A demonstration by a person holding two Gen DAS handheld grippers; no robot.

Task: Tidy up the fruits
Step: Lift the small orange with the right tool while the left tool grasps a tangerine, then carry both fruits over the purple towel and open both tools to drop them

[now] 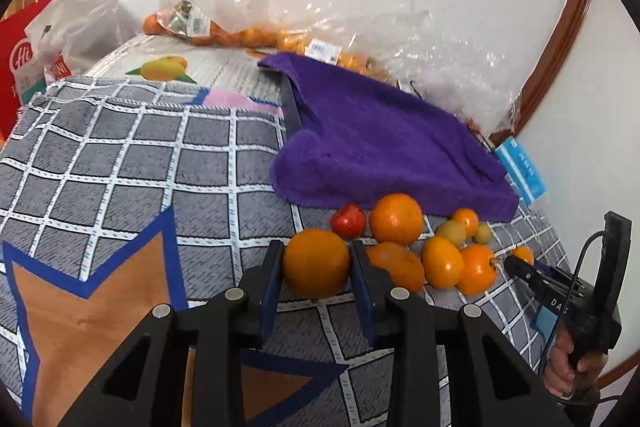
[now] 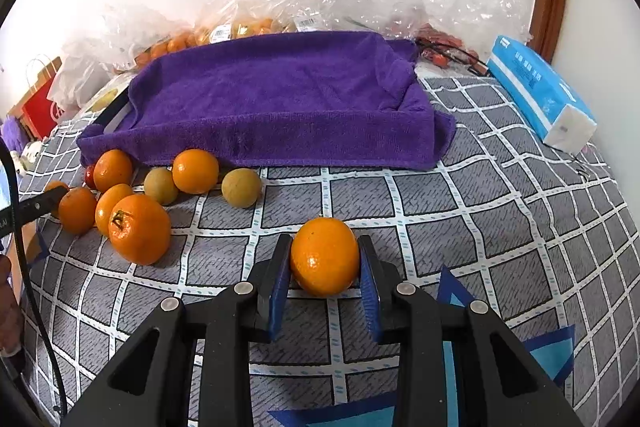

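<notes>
L gripper clamps smooth round orange; R gripper clamps, prob., glossy tangerine over checked cloth.

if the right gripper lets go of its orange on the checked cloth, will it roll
Probably a little: the orange is round and smooth, shut in the right gripper. The checked cloth looks soft and textured, which should slow it. Its rind seems firm, so unlikely to squash.
</notes>
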